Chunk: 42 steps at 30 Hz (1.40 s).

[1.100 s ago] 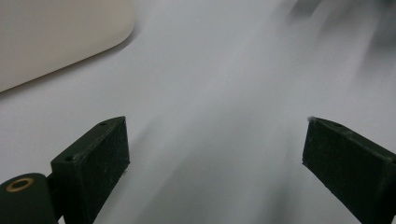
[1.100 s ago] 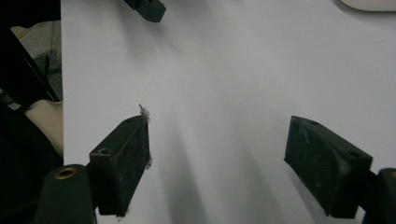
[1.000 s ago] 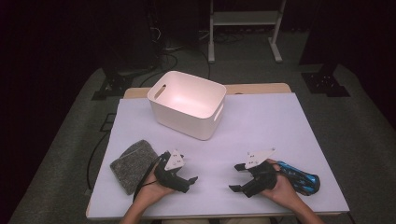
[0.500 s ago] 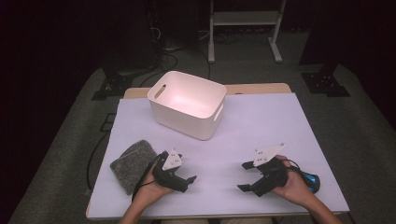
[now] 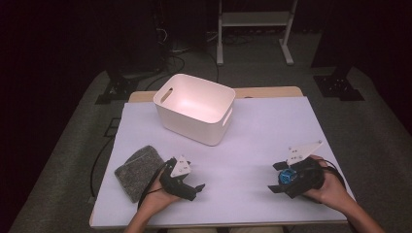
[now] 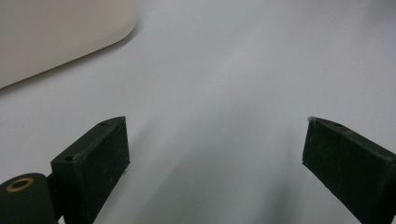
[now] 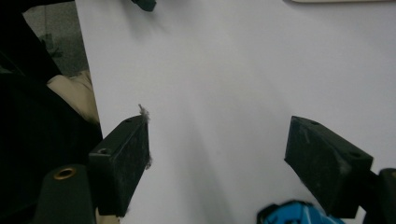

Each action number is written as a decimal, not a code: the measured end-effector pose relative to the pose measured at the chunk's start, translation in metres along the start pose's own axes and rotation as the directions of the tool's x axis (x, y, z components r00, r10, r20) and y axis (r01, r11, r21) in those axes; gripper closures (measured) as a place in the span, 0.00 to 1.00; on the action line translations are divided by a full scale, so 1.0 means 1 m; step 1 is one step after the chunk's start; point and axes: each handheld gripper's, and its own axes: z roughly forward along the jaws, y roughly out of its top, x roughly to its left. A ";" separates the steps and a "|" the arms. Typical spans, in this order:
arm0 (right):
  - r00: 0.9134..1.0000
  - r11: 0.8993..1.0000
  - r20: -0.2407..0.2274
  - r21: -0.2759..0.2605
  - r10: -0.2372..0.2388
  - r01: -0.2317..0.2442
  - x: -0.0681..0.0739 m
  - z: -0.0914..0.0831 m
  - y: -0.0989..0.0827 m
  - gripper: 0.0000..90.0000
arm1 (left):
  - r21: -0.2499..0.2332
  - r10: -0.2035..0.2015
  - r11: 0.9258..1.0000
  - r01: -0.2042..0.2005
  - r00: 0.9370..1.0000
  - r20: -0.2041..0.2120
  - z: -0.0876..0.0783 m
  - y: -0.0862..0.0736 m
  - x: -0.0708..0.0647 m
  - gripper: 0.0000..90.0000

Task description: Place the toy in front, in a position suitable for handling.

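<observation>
Near the worktop's right front corner, the blue object [image 5: 286,177] is straddled, ungripped, by the wide-open right claw [image 5: 280,178]; judged rigid and smooth, it is best pinched across its middle.

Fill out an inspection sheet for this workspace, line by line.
Surface: white table top, bare in the middle.
Job's things: blue object at the right claw; grey cloth beside the left claw; white bin at the back, nothing seen inside.
Clutter: nothing seen.
Grippers: both claws low over the near edge, jaws apart, nothing between them; the blue object lies by the right claw's base.
Cables: one along the floor left of the table.
Surroundings: dark room, white stand behind the table, black stand bases on the floor.
</observation>
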 end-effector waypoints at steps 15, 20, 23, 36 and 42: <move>0.989 0.993 0.115 0.062 0.095 -0.103 -0.020 -0.028 -0.051 0.22 | -0.002 -0.001 1.000 0.001 1.000 0.003 0.000 0.000 0.000 0.08; 0.984 0.989 0.143 0.079 0.109 -0.121 -0.024 -0.031 -0.064 0.21 | 0.006 0.009 1.000 -0.009 1.000 0.006 0.002 0.000 -0.001 0.08; 0.980 0.986 0.157 0.091 0.121 -0.137 -0.027 -0.032 -0.072 0.21 | 0.005 0.005 1.000 -0.005 1.000 0.009 0.002 0.000 -0.001 0.08; 0.976 0.977 0.183 0.156 0.117 -0.146 -0.032 -0.027 -0.090 0.20 | 0.014 0.006 1.000 -0.006 1.000 0.016 0.003 -0.001 -0.001 0.08; 0.979 0.973 0.181 0.192 0.094 -0.129 -0.033 -0.019 -0.090 0.20 | 0.015 0.006 1.000 -0.006 1.000 0.019 0.003 -0.001 -0.001 0.08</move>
